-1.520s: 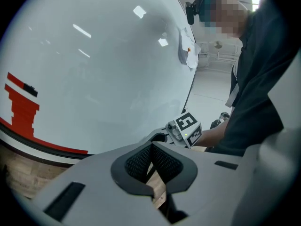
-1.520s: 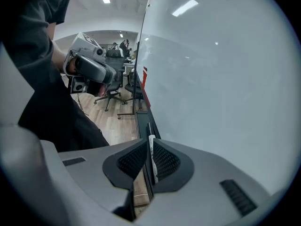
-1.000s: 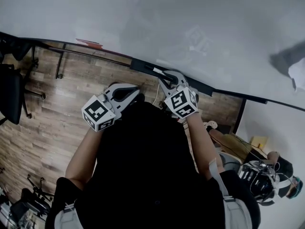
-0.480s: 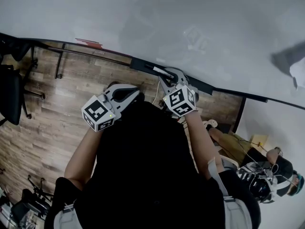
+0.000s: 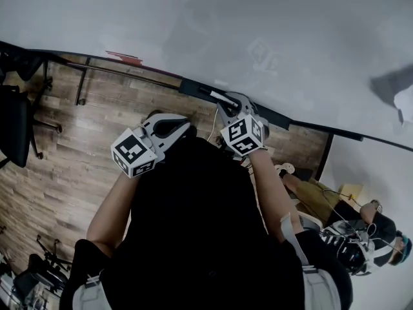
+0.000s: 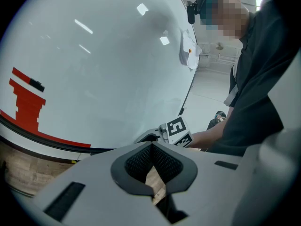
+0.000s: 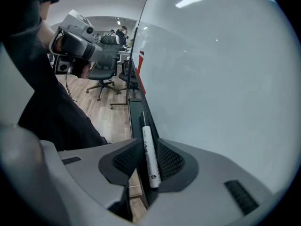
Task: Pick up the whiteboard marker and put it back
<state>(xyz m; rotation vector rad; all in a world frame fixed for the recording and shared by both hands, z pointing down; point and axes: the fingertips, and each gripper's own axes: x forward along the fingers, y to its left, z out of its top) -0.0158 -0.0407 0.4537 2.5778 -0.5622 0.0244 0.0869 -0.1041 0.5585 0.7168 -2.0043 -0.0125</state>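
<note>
The marker (image 7: 149, 157) is pinched between the jaws of the right gripper (image 5: 231, 103), lined up along the narrow tray (image 7: 136, 108) under the whiteboard (image 7: 216, 79). The left gripper (image 6: 151, 147) is closed on nothing, off to the side. If the jaws open before the marker rests fully in the tray, I think it may roll over the edge and fall to the floor (image 7: 110, 119).

Print on the whiteboard marker (image 7: 149, 159) is unreadable.
</note>
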